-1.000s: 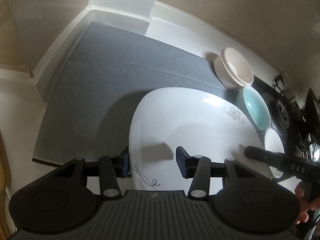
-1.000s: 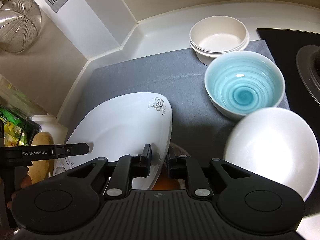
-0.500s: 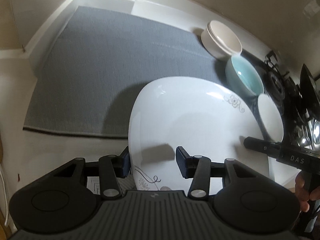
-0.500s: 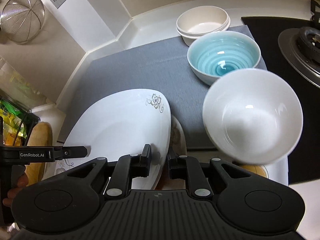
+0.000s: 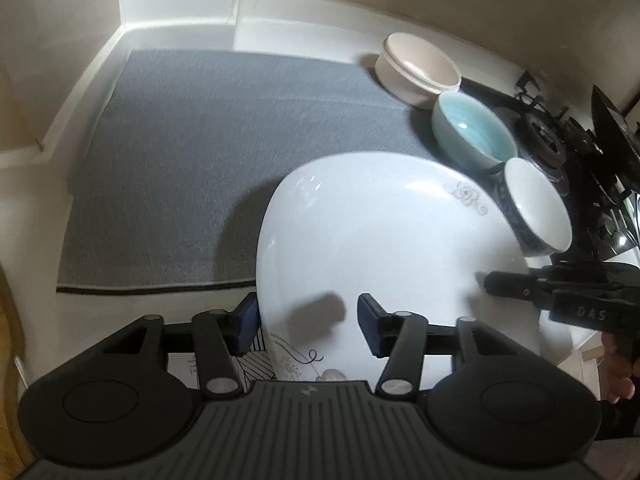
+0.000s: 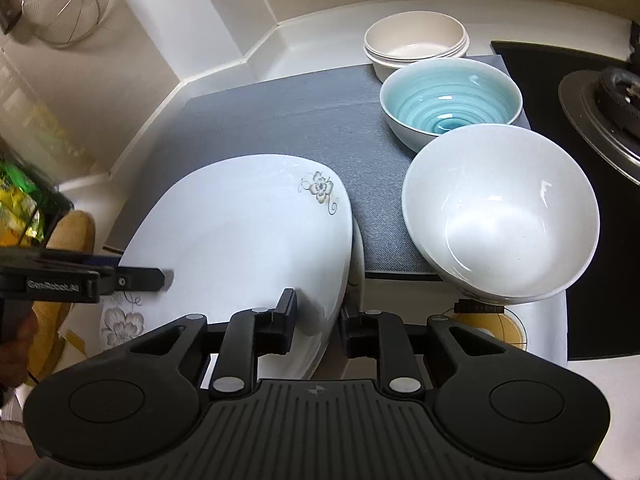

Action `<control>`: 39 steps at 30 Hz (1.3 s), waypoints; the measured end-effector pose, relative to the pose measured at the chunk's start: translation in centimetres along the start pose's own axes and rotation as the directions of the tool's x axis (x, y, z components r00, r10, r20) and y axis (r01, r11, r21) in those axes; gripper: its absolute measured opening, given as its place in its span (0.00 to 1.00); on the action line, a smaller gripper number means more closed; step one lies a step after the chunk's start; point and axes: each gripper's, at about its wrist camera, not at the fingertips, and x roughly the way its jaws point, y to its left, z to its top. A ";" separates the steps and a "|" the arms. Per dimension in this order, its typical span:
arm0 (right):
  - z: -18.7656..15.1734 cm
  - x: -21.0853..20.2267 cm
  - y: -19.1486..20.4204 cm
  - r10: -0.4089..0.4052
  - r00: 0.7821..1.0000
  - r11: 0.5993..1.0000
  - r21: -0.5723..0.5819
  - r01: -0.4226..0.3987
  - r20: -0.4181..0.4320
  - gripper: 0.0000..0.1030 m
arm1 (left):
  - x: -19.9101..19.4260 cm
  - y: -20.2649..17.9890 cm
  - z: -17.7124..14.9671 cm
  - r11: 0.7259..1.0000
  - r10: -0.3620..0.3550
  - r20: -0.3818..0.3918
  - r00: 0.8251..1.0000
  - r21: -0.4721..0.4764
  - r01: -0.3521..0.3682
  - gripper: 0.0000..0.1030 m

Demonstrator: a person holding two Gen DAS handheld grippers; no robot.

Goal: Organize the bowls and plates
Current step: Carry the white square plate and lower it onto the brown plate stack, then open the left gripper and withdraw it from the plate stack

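A large white plate [image 5: 380, 240] with grey flower prints hangs tilted over the counter's front edge, and a second flowered plate [image 6: 358, 256] peeks out beneath it. My left gripper [image 5: 308, 324] straddles its near-left rim, one pad under and one above. My right gripper [image 6: 318, 322] straddles its right rim. Both pairs of jaws are opening, the rim still between them, and the pads look just off it. In the left wrist view one finger [image 5: 504, 282] of the right gripper lies over the plate. A white bowl [image 6: 500, 216], a blue bowl [image 6: 452, 100] and stacked beige bowls [image 6: 416, 40] line the right side.
A grey mat [image 5: 200, 140] covers the counter up to the white wall corner. A black gas stove [image 6: 600, 100] lies right of the bowls. A wire strainer [image 6: 66, 4] hangs at the upper left. A green and yellow packet [image 6: 20, 208] sits far left.
Both grippers drew the plate back toward the counter's front edge, so the mat and bowls sit farther off. Both pairs of jaws stand a little wider than before.
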 end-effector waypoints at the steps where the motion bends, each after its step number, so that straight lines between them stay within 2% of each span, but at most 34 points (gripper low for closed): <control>1: 0.0 0.0 0.2 -0.005 1.000 1.000 -0.009 0.005 -0.001 0.24 | -0.2 -0.1 0.0 1.000 0.001 0.006 1.000 0.010 -0.001 0.68; 3: -0.1 -0.2 0.4 -0.017 1.000 1.000 -0.025 0.016 -0.006 0.25 | -0.5 -0.4 0.0 1.000 0.007 0.016 1.000 0.021 -0.007 0.74; 8: -0.3 -0.7 1.1 -0.050 0.999 0.996 -0.080 0.049 -0.007 0.25 | -0.7 -0.1 0.0 1.000 0.018 0.016 1.000 0.014 -0.018 0.80; 9: -0.3 -0.8 1.2 -0.055 0.998 0.995 -0.085 0.054 -0.011 0.25 | -0.7 0.0 0.0 1.000 0.024 0.018 1.000 0.005 -0.024 0.86; 10: -0.2 -0.9 1.2 -0.060 0.998 0.994 -0.087 0.058 -0.013 0.26 | -0.7 0.3 0.0 0.999 0.033 0.022 0.999 -0.005 -0.033 0.88; 11: -0.2 -1.1 1.2 -0.069 0.998 0.994 -0.090 0.067 -0.012 0.32 | -0.8 0.6 0.0 0.999 0.039 0.027 0.999 -0.015 -0.039 0.90; 12: -0.2 -1.3 1.3 -0.089 0.996 0.992 -0.096 0.088 -0.010 0.46 | -0.8 0.9 0.1 0.999 0.040 0.029 0.999 -0.021 -0.040 0.90; 13: -0.2 -1.5 1.3 -0.115 0.993 0.988 -0.105 0.114 -0.003 0.51 | -0.6 1.1 0.2 0.999 0.038 0.028 0.999 -0.027 -0.038 0.90; 15: -0.3 -1.8 1.1 -0.128 0.992 0.985 -0.113 0.127 -0.003 0.57 | -0.2 1.5 0.2 0.999 0.027 0.019 0.999 -0.044 -0.027 0.90; 18: -0.5 -1.5 0.2 -0.098 0.994 0.994 -0.053 0.096 -0.040 0.63 | 0.6 2.3 0.2 0.997 -0.014 -0.005 1.000 -0.081 0.014 0.90; 23: -0.9 -0.7 -1.3 0.004 0.998 0.997 0.083 0.002 -0.068 0.64 | 2.4 3.6 0.3 0.982 -0.098 -0.045 0.994 -0.164 0.090 0.90; 28: -0.9 0.2 -2.0 0.042 0.995 0.989 0.145 -0.029 -0.086 0.64 | 3.6 4.0 0.4 0.968 -0.152 -0.061 0.986 -0.212 0.136 0.91; 31: -1.1 0.5 -2.3 0.050 0.994 0.985 0.166 -0.034 -0.095 0.64 | 3.8 4.3 0.6 0.958 -0.171 -0.042 0.984 -0.242 0.156 0.94; 34: -1.0 1.0 -2.3 0.072 0.992 0.982 0.182 -0.052 -0.108 0.64 | 4.1 4.1 0.6 0.958 -0.186 -0.039 0.982 -0.227 0.173 1.00; 37: -0.9 1.3 -1.9 0.092 0.989 0.981 0.178 -0.071 -0.113 0.64 | 4.1 3.4 0.6 0.966 -0.162 -0.043 0.986 -0.213 0.150 0.99; 38: -0.8 1.4 -1.6 0.100 0.989 0.982 0.172 -0.079 -0.114 0.64 | 4.1 3.4 0.6 0.961 -0.177 -0.046 0.983 -0.223 0.163 0.98; 39: -0.7 1.5 -1.4 0.111 0.987 0.982 0.167 -0.091 -0.116 0.65 | 4.2 3.4 0.6 0.952 -0.211 -0.051 0.976 -0.235 0.194 0.93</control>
